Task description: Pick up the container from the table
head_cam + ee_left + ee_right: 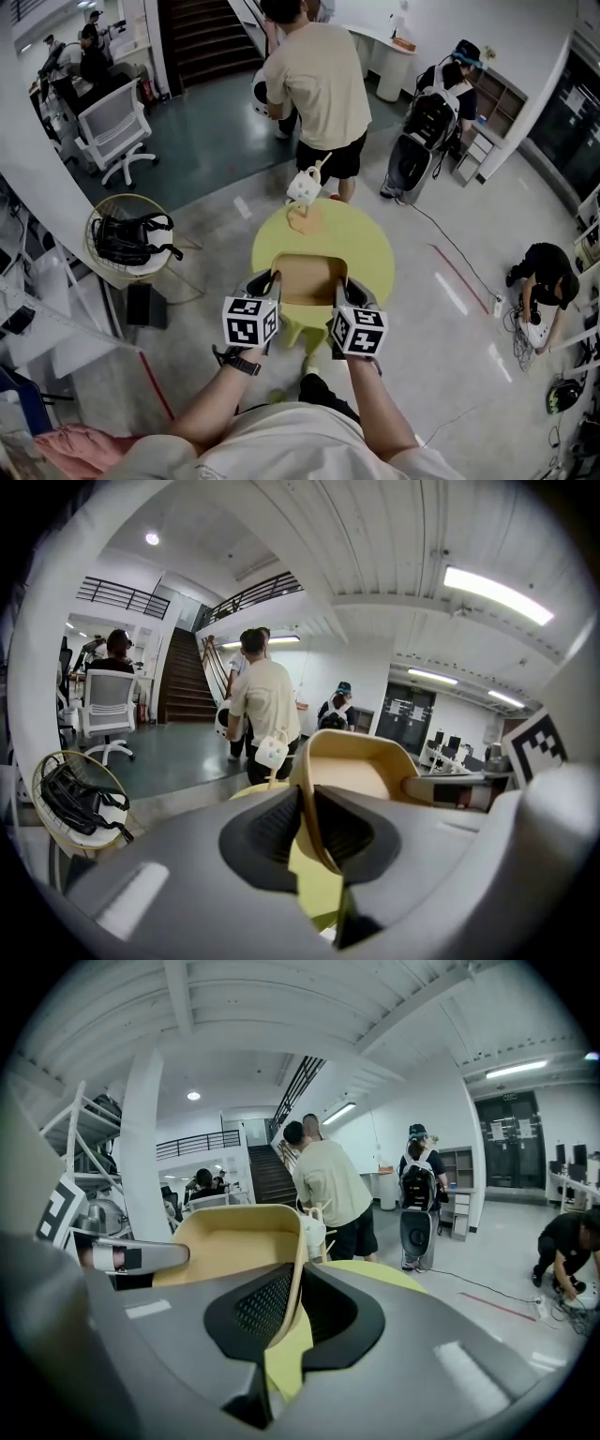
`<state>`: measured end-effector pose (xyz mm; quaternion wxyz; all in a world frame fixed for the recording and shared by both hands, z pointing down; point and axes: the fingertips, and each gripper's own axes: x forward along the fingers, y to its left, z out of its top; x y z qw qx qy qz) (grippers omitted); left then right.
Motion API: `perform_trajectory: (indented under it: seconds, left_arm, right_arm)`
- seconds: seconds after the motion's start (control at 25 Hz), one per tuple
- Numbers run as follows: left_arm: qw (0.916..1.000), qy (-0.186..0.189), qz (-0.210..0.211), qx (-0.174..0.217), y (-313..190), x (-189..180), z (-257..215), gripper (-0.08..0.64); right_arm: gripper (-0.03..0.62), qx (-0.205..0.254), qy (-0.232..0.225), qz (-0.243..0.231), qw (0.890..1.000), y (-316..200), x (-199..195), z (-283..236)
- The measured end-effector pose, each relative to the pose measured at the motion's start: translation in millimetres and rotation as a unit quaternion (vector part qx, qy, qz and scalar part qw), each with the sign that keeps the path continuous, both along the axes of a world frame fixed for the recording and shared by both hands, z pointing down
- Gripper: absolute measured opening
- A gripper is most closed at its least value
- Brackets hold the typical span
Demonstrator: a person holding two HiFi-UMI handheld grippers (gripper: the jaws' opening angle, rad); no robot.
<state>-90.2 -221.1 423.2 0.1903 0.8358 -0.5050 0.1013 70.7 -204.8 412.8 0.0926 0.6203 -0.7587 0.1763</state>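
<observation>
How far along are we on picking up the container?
Done: the left gripper and right gripper are each shut on a side wall of the container. In hand: it's held over the table, though I can't confirm clearance. Left: lift it clear.

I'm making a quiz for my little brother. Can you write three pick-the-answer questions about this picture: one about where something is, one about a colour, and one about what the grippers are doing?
1. Where is the container?
A. Under a chair
B. Between the two grippers, over the round table
C. On the stairs

2. What colour is the table top?
A. Yellow-green
B. Red
C. Black

3. What are the left gripper and right gripper doing?
A. Both open, holding nothing
B. Each has its fingers shut on a container wall
C. Both holding one cup

Answers:
1 B, the head view shows it between the marker cubes over the table.
2 A, the top looks yellow-green in every view.
3 B, each gripper view shows a tan wall pinched between the fingers.
</observation>
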Motion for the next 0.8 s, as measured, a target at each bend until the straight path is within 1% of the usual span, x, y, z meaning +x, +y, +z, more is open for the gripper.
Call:
perform_trajectory:
  seconds: [0.8]
  left_arm:
    - [0.9999, 0.006, -0.003, 0.011, -4.5, 5.6, -7.3, 0.04]
  right_arm:
    - [0.038, 0.007, 0.001, -0.001, 1.0, -5.6, 5.6, -1.1]
